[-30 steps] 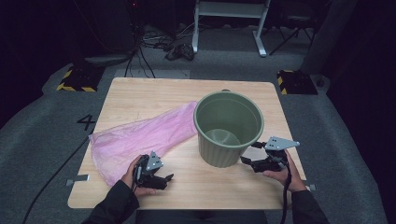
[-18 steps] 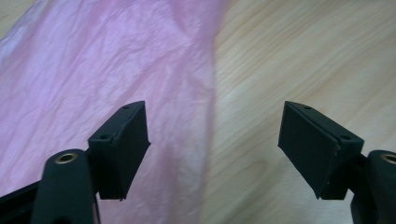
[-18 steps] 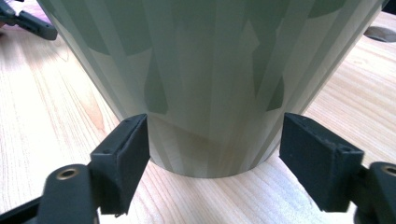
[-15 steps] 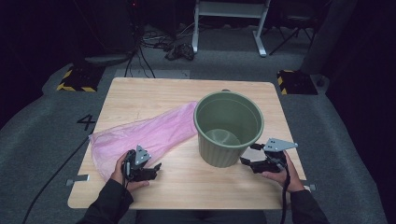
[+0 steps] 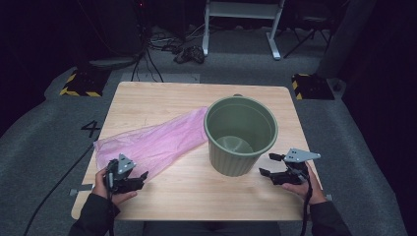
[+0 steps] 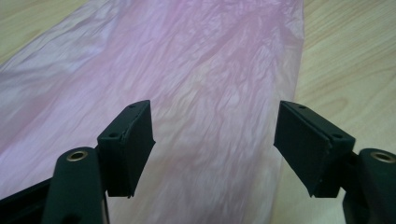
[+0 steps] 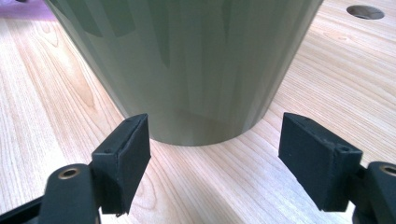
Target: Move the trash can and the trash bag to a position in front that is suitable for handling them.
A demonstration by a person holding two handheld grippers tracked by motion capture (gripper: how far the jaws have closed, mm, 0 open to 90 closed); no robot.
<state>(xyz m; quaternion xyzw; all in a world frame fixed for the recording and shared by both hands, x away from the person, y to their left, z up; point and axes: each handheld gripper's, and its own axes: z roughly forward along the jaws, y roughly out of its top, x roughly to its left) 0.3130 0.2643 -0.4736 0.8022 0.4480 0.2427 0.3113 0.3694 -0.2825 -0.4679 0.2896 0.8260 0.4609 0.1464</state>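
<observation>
Broadly, the wooden table (image 5: 162, 101) carries everything, and the green bucket (image 5: 240, 135) serves as the landmark: it stands upright and open-topped on the right half of the tabletop, with nothing visible inside it from the high view. To the left of the bucket lies the pink plastic bag (image 5: 152, 142), flat and wrinkled, stretched slantwise with its far end touching the bucket's wall and its near end reaching toward the table's left front corner. Left of the bucket, at that near end of the bag, the left gripper (image 6: 212, 144) hovers over the film; its jaws have just been widening a little and stand apart, the bag's crinkled surface showing between them with no pad pressing on it. Right of the bucket, close to its base, the right gripper (image 7: 215, 158) points at the bucket's lower wall, its jaws spread with bare wood between them and the wall just ahead, not touched. Farther right of the bucket a round hole (image 7: 365, 11) sits in the tabletop. Nothing lies between either gripper and what it faces.
</observation>
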